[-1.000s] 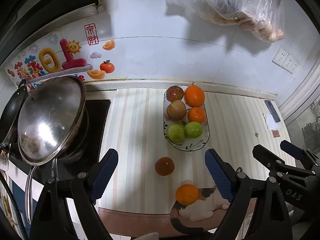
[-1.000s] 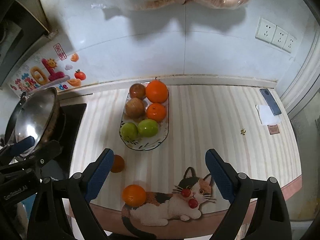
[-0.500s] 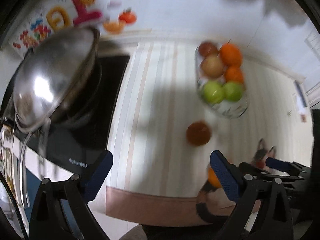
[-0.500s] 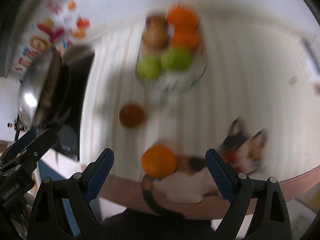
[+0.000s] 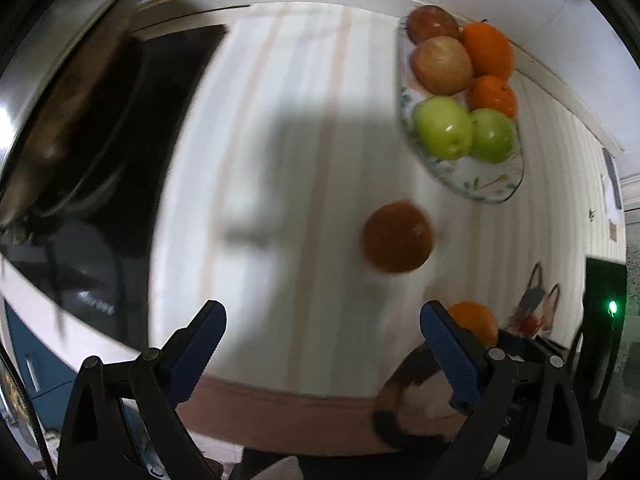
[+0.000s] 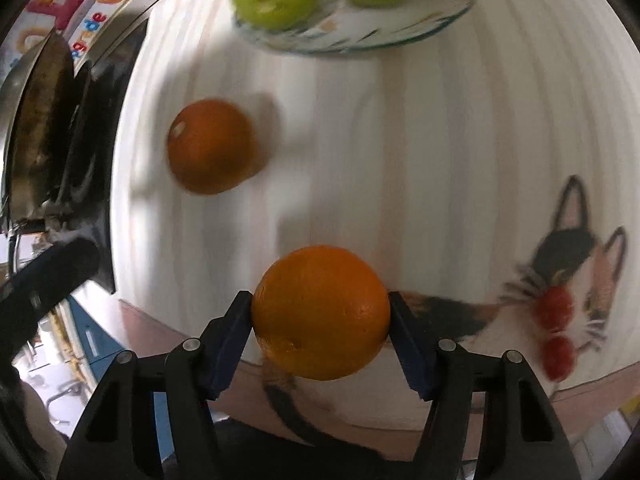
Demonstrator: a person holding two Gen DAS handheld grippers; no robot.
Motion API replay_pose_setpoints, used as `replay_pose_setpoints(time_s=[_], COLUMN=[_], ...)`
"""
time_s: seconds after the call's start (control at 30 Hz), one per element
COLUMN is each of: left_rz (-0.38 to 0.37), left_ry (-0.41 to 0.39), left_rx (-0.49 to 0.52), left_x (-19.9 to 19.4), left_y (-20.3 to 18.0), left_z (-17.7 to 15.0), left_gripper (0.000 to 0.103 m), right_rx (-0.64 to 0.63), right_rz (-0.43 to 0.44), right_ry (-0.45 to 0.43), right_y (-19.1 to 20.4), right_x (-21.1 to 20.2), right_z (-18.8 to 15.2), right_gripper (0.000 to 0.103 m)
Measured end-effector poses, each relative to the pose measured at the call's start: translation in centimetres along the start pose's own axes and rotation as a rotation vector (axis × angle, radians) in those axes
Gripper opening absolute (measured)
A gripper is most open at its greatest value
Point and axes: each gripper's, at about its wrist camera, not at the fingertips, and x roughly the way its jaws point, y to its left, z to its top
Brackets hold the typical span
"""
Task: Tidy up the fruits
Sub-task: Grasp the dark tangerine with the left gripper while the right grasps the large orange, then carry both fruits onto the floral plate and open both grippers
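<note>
Jaws of the right gripper point(image 6: 320, 316) are closing around the bright orange point(image 6: 322, 312), both blue pads at its sides and seemingly touching; the fruit's underside is hidden, so whether it rests on the counter point(image 6: 400, 152) cannot be told. Jaws of the left gripper point(image 5: 322, 338) stand wide apart with only bare striped counter between them. Its right finger covers part of that same orange in the left wrist view, and the right gripper's body is mostly cut off there at the frame's edge. Motion blur smears the darker orange point(image 5: 398, 237), which lies alone between the bright orange and the plate point(image 5: 476, 186). Green apples point(image 5: 442, 128), reddish apples and two oranges fill the plate's far part; its near end is bare. A pan point(image 5: 60, 92) crowds the left side, and the counter's front edge runs just under both grippers.
</note>
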Motion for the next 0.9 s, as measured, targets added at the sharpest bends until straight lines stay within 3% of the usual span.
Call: replay_pose_setpoints(time_s=[0.23, 0.27, 0.3, 0.4, 0.9], left_rz=[0.013, 0.013, 0.009, -0.010, 0.025], left_ry=[0.048, 0.065, 0.075, 0.089, 0.083], left_rx=[0.094, 0.111, 0.118, 0.122, 0.130], left_x=[3.9, 4.7, 5.3, 6.5, 6.0], left_y=[-3.9, -4.4, -4.7, -5.1, -5.4], left_z=[4.2, 4.4, 4.6, 4.4, -2.0], left_gripper=[0.098, 0.090, 0.075, 0.053, 0.052], right_rx=[0.072, 0.072, 0.069, 0.063, 0.040], right_rz=[-0.039, -0.039, -0.038, -0.040, -0.043], right_ry=[-0.064, -0.066, -0.066, -0.063, -0.018], right_y=[-4.3, -4.4, -4.6, -5.0, -5.3], right_x=[-2.3, -2.3, -2.3, -2.3, -1.9], right_z=[2.7, 3.1, 3.5, 3.9, 3.6], right_gripper=[0.069, 0.069, 0.069, 0.069, 0.070])
